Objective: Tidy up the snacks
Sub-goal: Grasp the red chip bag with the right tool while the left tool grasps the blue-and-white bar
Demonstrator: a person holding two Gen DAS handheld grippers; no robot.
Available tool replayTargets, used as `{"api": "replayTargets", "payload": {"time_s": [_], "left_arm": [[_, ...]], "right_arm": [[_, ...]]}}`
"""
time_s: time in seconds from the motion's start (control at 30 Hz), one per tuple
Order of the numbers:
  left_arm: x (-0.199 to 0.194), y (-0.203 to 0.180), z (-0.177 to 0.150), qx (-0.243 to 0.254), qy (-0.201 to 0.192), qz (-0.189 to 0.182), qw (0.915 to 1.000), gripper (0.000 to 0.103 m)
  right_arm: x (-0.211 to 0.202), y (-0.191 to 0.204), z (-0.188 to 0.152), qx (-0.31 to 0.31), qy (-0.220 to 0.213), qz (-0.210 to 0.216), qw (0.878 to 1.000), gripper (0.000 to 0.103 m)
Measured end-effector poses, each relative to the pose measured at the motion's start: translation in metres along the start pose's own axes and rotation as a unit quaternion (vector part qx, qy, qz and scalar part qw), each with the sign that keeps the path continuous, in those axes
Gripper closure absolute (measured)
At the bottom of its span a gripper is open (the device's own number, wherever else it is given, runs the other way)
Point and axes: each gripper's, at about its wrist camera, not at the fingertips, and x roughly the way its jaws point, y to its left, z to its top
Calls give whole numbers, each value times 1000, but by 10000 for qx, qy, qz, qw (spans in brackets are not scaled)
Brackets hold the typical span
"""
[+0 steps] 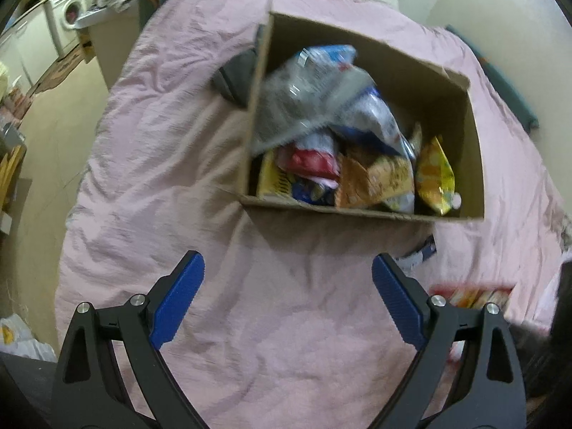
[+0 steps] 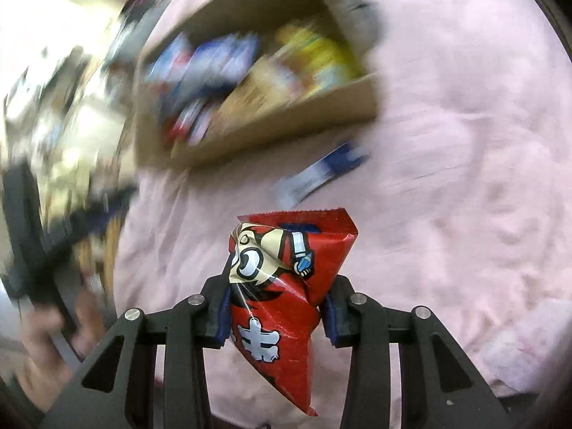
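Note:
A cardboard box [image 1: 475, 164] holding several snack bags stands on a pink bedspread [image 1: 178, 164]. A clear and blue bag [image 1: 311, 85] lies on top of the pile, blurred. My left gripper [image 1: 287, 296] is open and empty, above the bedspread in front of the box. My right gripper [image 2: 275, 314] is shut on a red snack bag [image 2: 282, 293] with a cartoon face, held above the bedspread short of the box [image 2: 271, 128]. The right wrist view is blurred by motion.
A blue and white packet [image 2: 321, 171] lies on the bedspread by the box's front; it also shows in the left wrist view [image 1: 422, 250]. Red and orange packets [image 1: 472, 295] lie at the right. A washing machine [image 1: 69, 10] and floor clutter are at the left.

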Motion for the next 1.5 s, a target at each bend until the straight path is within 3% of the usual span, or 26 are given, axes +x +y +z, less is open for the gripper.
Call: {"api": "replayTargets", "payload": {"time_s": [0.13, 0.17, 0.27, 0.33, 0.63, 0.83, 1.0, 1.1, 1.17, 1.3, 1.33, 1.5], "left_arm": [[19, -38, -5, 718, 273, -39, 9970, 10], [30, -57, -8, 1180, 486, 9, 9918, 10], [53, -93, -14, 1955, 816, 57, 9773, 10], [64, -110, -16, 2252, 909, 33, 9701, 10], [108, -157, -7, 2435, 1341, -190, 9604, 12], [128, -188, -7, 2925, 1348, -36, 9467, 17], [140, -198, 1, 2873, 1432, -95, 9470, 38], [142, -201, 4, 2809, 1474, -176, 9482, 62], [141, -203, 2, 2916, 1428, -140, 9457, 85], [134, -206, -17, 2972, 1365, -149, 9449, 90], [128, -203, -32, 2943, 1365, -168, 9458, 90], [119, -184, -48, 2679, 1467, -280, 9518, 90]], "right_arm": [[-27, -26, 15, 636, -657, -81, 9958, 62], [-31, -32, 17, 787, -761, -87, 9940, 62], [-39, -41, 24, 961, -909, -127, 9911, 62], [-42, -39, 26, 902, -1011, -182, 9906, 62], [-57, -47, 33, 1010, -1253, -49, 9870, 62], [-59, -44, 35, 980, -1251, 110, 9872, 62], [-63, -45, 37, 1007, -1314, 131, 9861, 62], [-63, -46, 37, 1023, -1321, 103, 9859, 62], [-63, -47, 37, 1040, -1321, 107, 9857, 62], [-62, -46, 39, 1036, -1321, 68, 9858, 62], [-62, -46, 39, 1033, -1314, 60, 9859, 62], [-56, -44, 38, 1004, -1206, 90, 9876, 62]]}}
